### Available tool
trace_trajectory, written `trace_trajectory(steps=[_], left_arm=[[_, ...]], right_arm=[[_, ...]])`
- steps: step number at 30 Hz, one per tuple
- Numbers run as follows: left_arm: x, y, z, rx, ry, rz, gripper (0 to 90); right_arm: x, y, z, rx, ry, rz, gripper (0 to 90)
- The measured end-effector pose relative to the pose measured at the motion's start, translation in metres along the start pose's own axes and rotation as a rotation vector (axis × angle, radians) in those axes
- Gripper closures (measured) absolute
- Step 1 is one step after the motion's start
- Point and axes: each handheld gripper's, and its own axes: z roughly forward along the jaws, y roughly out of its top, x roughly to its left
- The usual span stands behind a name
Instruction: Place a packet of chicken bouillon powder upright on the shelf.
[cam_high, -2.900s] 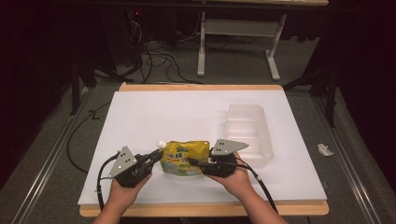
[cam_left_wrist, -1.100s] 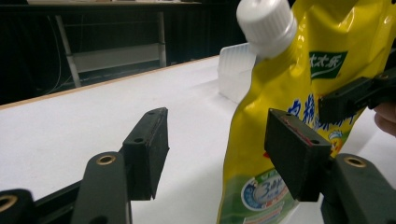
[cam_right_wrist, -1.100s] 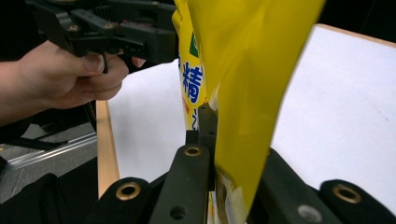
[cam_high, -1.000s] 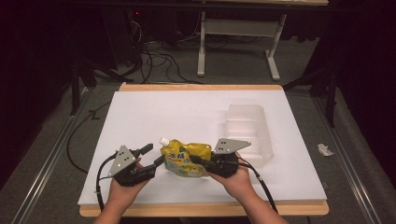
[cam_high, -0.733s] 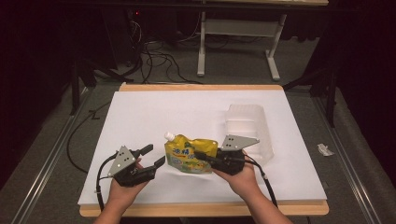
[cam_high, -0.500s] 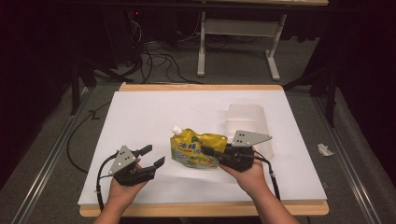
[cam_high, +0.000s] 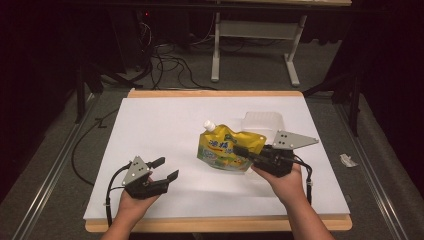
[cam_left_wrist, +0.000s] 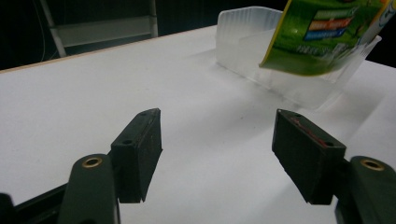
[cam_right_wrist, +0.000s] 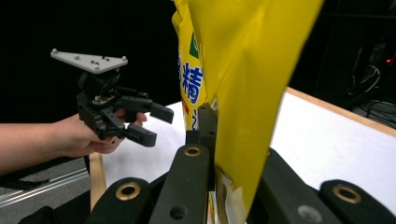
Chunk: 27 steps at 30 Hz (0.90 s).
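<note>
Right hand-held gripper clamped the yellow pouch, lifted off the table; left hand-held gripper gaped wide, empty, jaws just opening, well apart from pouch.

Right tongs grip yellow pouch; left tongs agape.

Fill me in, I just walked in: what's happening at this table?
A person works with two hand-held grippers. The right gripper is shut on a yellow spouted pouch, holding it off the white table in front of a clear plastic tray. The left gripper has just been opening its jaws, with nothing between them.
</note>
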Motion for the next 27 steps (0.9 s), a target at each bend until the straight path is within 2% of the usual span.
trace_trajectory(steps=[6,10,13,16,27], left_arm=[[0.0,0.0,0.0,0.003,-0.001,-0.004,33.7],[0.001,0.0,0.0,0.005,0.0,-0.005,33.9],[0.001,-0.001,0.001,0.008,0.001,-0.01,33.9],[0.001,-0.002,0.002,0.012,0.002,-0.008,34.0],[-0.002,-0.005,0.003,0.024,-0.011,-0.003,33.9]], right_arm=[[-0.009,0.006,-0.016,-0.018,-0.031,0.006,90.0],[-0.019,0.009,-0.028,-0.02,-0.072,0.004,90.0],[-0.027,0.006,-0.038,-0.027,-0.097,0.011,90.0],[-0.035,0.001,-0.05,-0.042,-0.119,0.039,90.0],[-0.051,-0.006,-0.082,-0.073,-0.212,0.046,90.0]])
